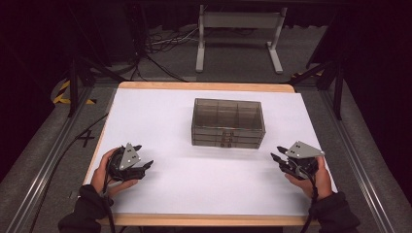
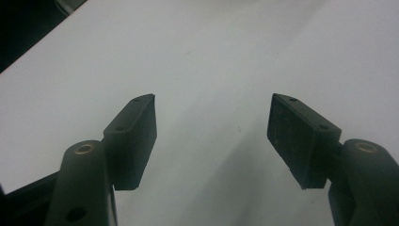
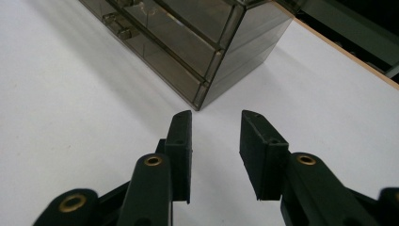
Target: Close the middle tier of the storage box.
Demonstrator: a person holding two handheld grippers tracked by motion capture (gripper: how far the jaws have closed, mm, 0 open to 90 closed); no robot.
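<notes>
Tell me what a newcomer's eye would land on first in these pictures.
First, the smoky see-through drawer box, alone at the middle of the white table, its small handles facing the person. Next, the two black tools at the near corners: the left tool and the right tool, both open with nothing between the jaws, both apart from the box.

A lab: black curtains (image 1: 379,58), floor cables (image 1: 165,43).

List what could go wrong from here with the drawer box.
1. The small drawer handles sit close together, so a tool could catch the wrong drawer.
2. The drawer box stands loose on the white table; a pull may slide it unless braced.
3. The right tool points at the box's corner and might bump it.
</notes>
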